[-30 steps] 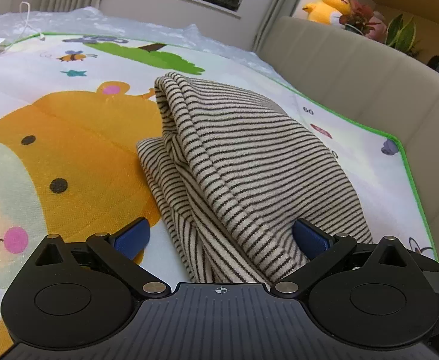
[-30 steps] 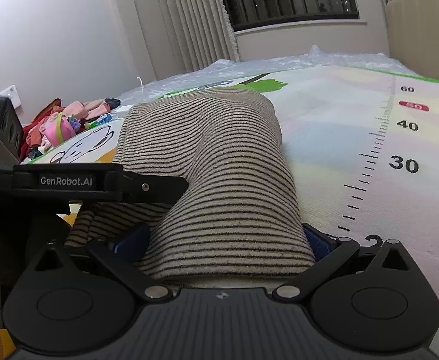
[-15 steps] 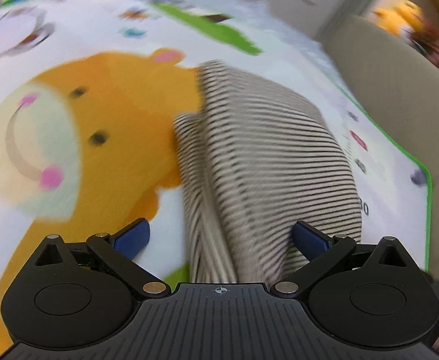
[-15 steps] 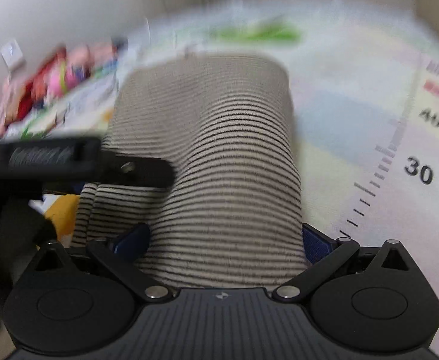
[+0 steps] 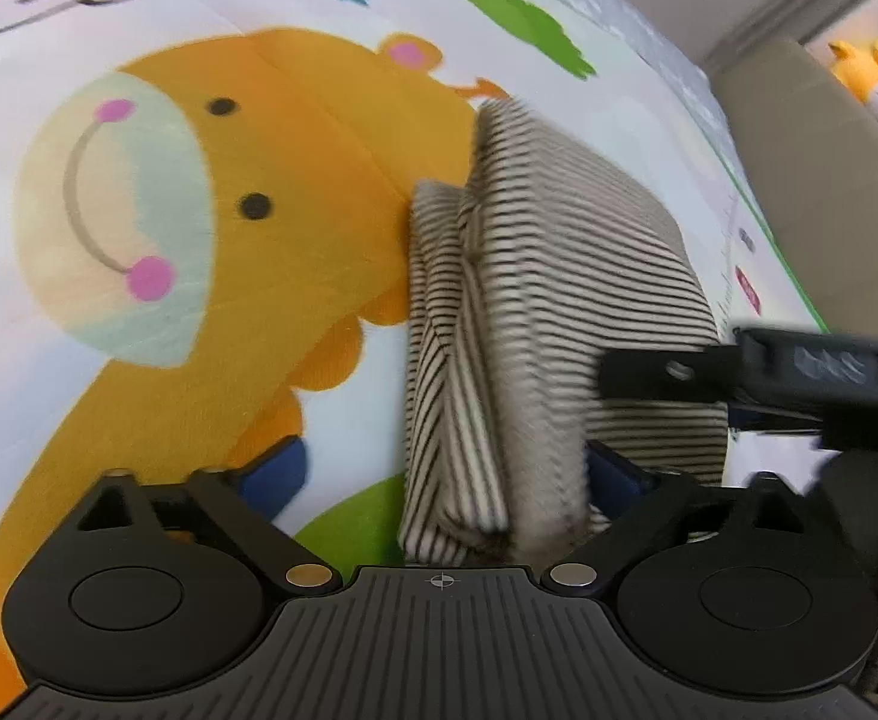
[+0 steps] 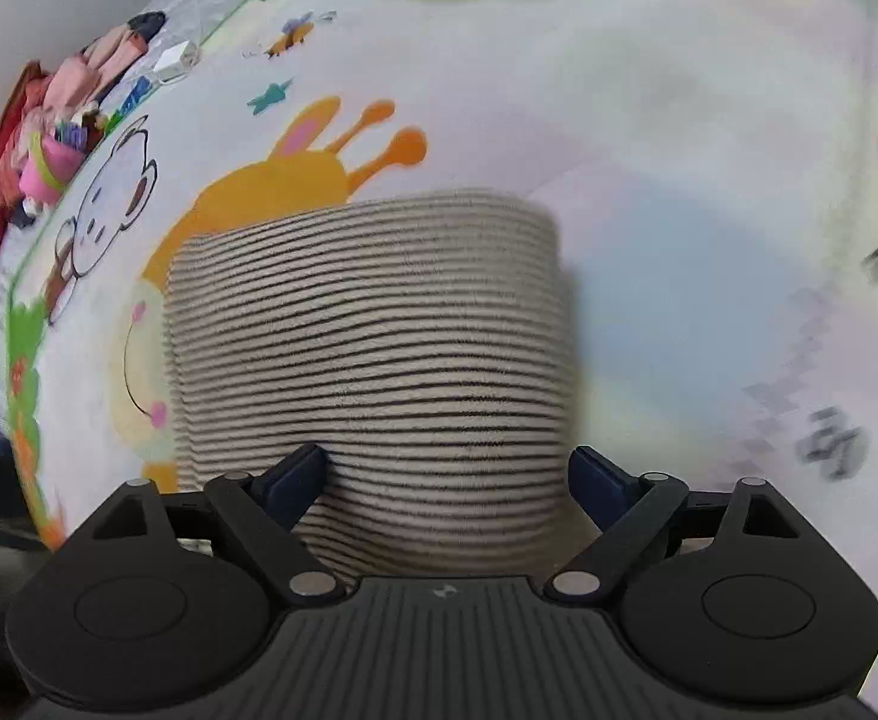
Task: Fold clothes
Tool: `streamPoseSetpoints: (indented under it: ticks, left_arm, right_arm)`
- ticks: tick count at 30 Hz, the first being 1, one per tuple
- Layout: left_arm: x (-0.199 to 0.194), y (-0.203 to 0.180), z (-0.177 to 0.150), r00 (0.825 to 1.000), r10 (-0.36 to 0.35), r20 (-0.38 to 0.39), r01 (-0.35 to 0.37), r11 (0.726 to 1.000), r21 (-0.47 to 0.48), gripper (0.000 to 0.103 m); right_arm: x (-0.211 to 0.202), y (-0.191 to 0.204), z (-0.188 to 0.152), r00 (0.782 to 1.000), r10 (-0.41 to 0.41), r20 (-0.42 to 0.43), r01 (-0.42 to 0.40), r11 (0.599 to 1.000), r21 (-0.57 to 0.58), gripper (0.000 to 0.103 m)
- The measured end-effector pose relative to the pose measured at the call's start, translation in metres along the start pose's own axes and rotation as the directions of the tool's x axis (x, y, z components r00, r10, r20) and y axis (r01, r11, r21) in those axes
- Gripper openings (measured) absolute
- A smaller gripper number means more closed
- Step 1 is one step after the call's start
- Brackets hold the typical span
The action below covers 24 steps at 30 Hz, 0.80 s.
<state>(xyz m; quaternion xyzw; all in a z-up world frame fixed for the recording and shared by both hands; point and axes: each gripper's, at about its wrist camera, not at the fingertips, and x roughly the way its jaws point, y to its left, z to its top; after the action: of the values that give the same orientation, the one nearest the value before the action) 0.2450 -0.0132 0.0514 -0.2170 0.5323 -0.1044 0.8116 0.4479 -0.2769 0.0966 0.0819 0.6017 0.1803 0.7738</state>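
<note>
A beige garment with thin dark stripes (image 5: 559, 300) lies folded in a thick bundle on the cartoon play mat (image 5: 199, 240), beside the orange giraffe print. My left gripper (image 5: 445, 474) straddles its near end, jaws closing. Its right pad (image 5: 613, 471) is against the cloth and its left pad (image 5: 274, 477) stands clear over the mat. My right gripper (image 6: 448, 474) points down at the striped garment (image 6: 373, 330), jaws closing, and the fold fills the gap between the pads. The black right gripper (image 5: 769, 369) also reaches in from the right edge of the left wrist view.
A beige padded wall panel (image 5: 829, 168) borders the mat on the right, with yellow plush toys (image 5: 871, 66) above it. A heap of pink and red clothes and toys (image 6: 49, 144) lies off the mat's far left corner, next to a white charger (image 6: 172, 63).
Both grippers have tilted further down and their jaws have narrowed. The right gripper has moved and now sees the garment from above. The left gripper rolled, and the right gripper came into its view.
</note>
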Motion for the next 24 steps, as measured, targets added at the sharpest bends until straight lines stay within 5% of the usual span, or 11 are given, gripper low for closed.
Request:
streamPoseSetpoints:
  ticks: [3,6,10,14,15,17,18,20,24]
  left_arm:
    - [-0.010,0.008,-0.001,0.998,-0.006,0.068,0.013,0.995,-0.104,0.067]
    - [-0.017,0.015,0.005,0.987,0.044,0.156,-0.005,0.972,-0.237,0.065]
    - [-0.027,0.011,0.005,0.975,0.100,0.199,-0.041,0.959,-0.279,0.061]
    - [-0.058,0.007,-0.015,0.967,0.116,0.225,-0.027,0.931,-0.365,0.061]
    - [-0.067,0.006,-0.018,0.965,0.122,0.231,-0.024,0.922,-0.386,0.062]
    - [-0.088,0.004,-0.023,0.958,0.135,0.255,-0.019,0.912,-0.410,0.065]
    - [-0.099,0.001,-0.025,0.952,0.142,0.273,-0.017,0.910,-0.414,0.070]
    - [-0.114,-0.010,-0.027,0.931,0.150,0.331,-0.009,0.920,-0.391,0.076]
    - [-0.107,-0.034,-0.020,0.883,0.117,0.454,0.030,0.952,-0.305,0.077]
  right_arm:
    - [0.008,0.025,0.020,0.998,0.062,0.022,-0.059,0.991,-0.122,0.073]
    - [0.014,0.076,0.056,0.991,0.126,0.035,-0.103,0.918,-0.384,0.067]
    - [0.027,0.148,0.080,0.999,-0.025,-0.024,-0.003,0.631,-0.776,0.067]
    - [-0.012,0.192,0.082,0.978,-0.200,-0.057,-0.003,0.262,-0.965,0.066]
    - [-0.029,0.198,0.079,0.968,-0.238,-0.078,-0.030,0.197,-0.980,0.066]
    - [-0.059,0.210,0.074,0.947,-0.301,-0.110,-0.070,0.138,-0.988,0.066]
    - [-0.073,0.212,0.073,0.945,-0.306,-0.119,-0.080,0.136,-0.987,0.066]
    - [-0.098,0.214,0.071,0.966,-0.226,-0.126,-0.079,0.206,-0.975,0.066]
    - [-0.118,0.193,0.074,0.996,0.037,-0.081,-0.089,0.449,-0.889,0.066]
